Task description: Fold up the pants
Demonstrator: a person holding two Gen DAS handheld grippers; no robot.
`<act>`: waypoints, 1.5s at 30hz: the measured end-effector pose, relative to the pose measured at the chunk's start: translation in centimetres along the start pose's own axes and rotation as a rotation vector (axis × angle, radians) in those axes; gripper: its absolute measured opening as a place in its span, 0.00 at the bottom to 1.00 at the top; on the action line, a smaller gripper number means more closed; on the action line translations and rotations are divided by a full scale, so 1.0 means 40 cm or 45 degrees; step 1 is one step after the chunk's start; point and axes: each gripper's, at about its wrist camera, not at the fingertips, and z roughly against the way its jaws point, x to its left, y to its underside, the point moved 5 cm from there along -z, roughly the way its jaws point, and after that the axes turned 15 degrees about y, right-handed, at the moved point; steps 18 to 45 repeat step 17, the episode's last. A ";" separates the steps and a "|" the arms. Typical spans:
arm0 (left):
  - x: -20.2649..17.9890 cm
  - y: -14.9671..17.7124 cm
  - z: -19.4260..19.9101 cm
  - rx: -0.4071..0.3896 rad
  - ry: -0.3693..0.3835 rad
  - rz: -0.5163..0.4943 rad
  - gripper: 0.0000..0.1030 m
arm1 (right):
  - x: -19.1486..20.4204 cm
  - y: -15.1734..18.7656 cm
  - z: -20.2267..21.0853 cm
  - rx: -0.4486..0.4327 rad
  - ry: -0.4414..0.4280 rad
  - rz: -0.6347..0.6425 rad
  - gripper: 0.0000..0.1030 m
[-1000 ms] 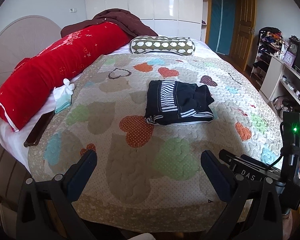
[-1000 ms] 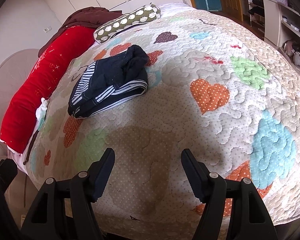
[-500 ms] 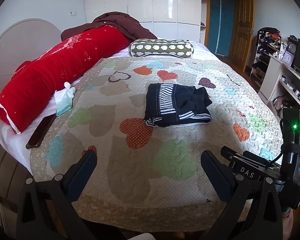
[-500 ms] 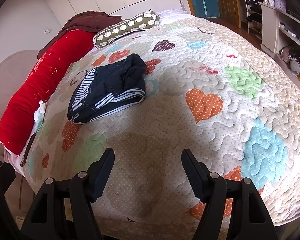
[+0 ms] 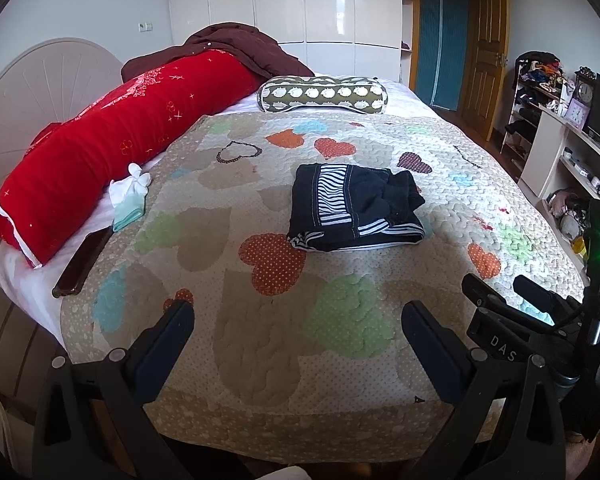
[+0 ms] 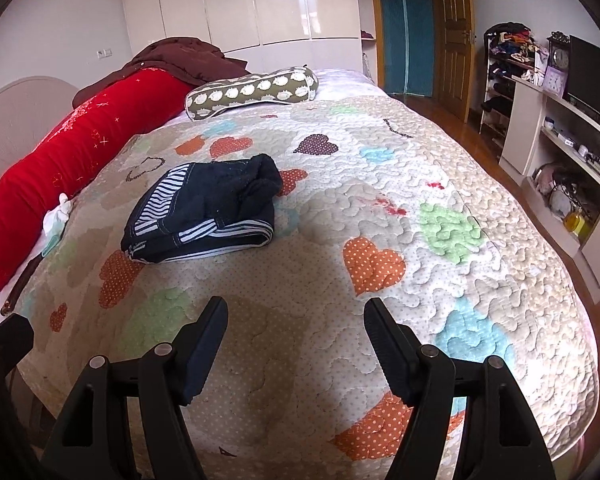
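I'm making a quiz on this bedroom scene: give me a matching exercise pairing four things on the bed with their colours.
Things:
1. pants
2. long bolster
3. small pillow
4. blanket

Colours:
A. olive with white spots
B. dark maroon
C. bright red
D. navy with striped bands

Pairs: 1-D, 2-C, 3-A, 4-B

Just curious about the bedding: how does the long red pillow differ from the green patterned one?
The red bolster pillow is plain bright red with small sparkly marks; the olive bolster pillow carries rows of pale scalloped shapes. The red one is much longer and lies along the headboard side with a maroon blanket draped over its far end; the olive one lies across the far end of the quilt, uncovered. Both are long and rounded.
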 end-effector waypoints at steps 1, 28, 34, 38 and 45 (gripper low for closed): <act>0.001 0.000 0.000 0.001 0.001 0.002 1.00 | 0.001 -0.001 0.000 0.001 -0.001 0.000 0.73; 0.010 0.017 -0.026 0.018 0.028 0.028 1.00 | 0.019 0.013 -0.011 0.018 -0.009 0.023 0.74; 0.010 0.017 -0.026 0.018 0.028 0.028 1.00 | 0.019 0.013 -0.011 0.018 -0.009 0.023 0.74; 0.010 0.017 -0.026 0.018 0.028 0.028 1.00 | 0.019 0.013 -0.011 0.018 -0.009 0.023 0.74; 0.010 0.017 -0.026 0.018 0.028 0.028 1.00 | 0.019 0.013 -0.011 0.018 -0.009 0.023 0.74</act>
